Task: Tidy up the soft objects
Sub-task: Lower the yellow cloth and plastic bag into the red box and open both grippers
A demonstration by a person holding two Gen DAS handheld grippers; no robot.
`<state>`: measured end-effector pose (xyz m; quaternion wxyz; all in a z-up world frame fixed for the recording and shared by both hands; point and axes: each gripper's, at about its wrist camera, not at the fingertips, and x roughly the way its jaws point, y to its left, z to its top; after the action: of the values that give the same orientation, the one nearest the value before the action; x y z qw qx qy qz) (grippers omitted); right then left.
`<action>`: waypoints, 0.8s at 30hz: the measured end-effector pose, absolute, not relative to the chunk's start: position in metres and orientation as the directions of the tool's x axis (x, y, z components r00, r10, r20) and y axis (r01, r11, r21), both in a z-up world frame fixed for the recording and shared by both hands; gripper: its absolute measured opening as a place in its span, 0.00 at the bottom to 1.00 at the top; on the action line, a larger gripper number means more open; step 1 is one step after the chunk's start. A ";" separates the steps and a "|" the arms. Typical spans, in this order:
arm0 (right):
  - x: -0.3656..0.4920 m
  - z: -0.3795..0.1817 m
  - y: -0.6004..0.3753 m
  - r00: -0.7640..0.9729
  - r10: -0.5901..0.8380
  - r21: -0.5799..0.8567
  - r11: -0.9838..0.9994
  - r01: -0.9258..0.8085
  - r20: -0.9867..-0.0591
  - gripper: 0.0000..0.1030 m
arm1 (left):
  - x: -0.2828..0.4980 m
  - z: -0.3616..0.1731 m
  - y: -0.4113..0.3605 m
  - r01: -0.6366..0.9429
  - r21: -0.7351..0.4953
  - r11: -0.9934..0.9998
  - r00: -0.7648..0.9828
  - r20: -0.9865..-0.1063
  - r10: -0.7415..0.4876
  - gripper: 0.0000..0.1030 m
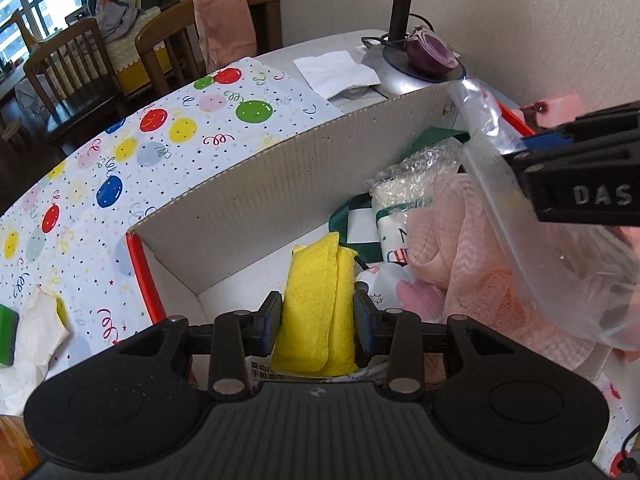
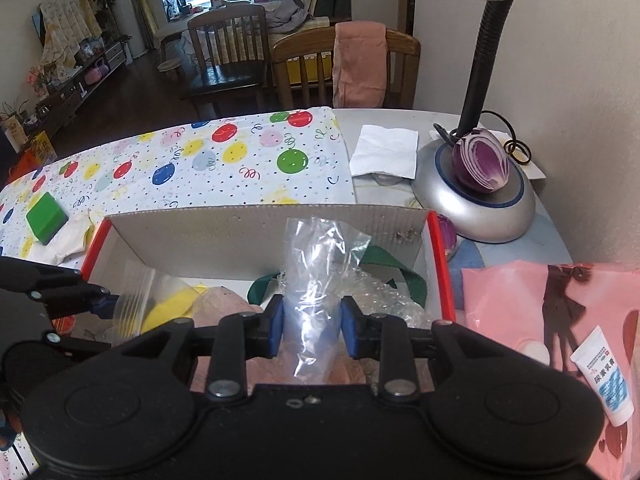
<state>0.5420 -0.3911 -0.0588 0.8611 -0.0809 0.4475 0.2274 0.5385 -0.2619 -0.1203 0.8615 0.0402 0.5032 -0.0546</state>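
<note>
Balloon-printed cloth (image 1: 168, 148) covers the table beyond an open cardboard box with red edges (image 1: 280, 184). From the left wrist view, the left gripper (image 1: 318, 322) has its blue-padded fingers (image 1: 272, 320) pressed on a folded yellow cloth (image 1: 316, 300), held inside the box; right of those fingers lie a pink knitted cloth (image 1: 460, 248) and a clear plastic bag (image 1: 560, 264) hanging from the right gripper (image 1: 532, 152).

From the right wrist view, the right gripper (image 2: 312, 326) has the clear plastic bag (image 2: 312, 280) between its fingers (image 2: 276, 328) over the box (image 2: 260, 228); I cannot tell whether the pads press it. Bubble wrap (image 2: 380, 296) lies just right of them, a halved purple onion (image 2: 482, 164) on a lamp base far beyond.
</note>
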 end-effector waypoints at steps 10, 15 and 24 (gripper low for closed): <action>0.538 -0.045 -0.392 0.507 0.336 0.077 0.882 -0.464 -0.794 0.49 | 0.529 -0.111 -0.260 0.119 -0.026 0.993 0.515 -0.853 -0.085 0.62; 0.534 -0.034 -0.395 0.524 0.345 0.080 0.883 -0.463 -0.778 0.55 | 0.518 -0.095 -0.258 0.119 -0.059 0.991 0.549 -0.828 -0.115 0.62; 0.517 0.001 -0.404 0.560 0.387 0.094 0.873 -0.479 -0.732 0.68 | 0.488 -0.063 -0.253 0.139 -0.099 0.985 0.603 -0.781 -0.163 0.62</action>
<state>0.5170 -0.4037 0.0007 0.8814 -0.0578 0.3993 0.2456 0.4885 -0.2531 -0.0628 0.8951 -0.0140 0.4376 -0.0844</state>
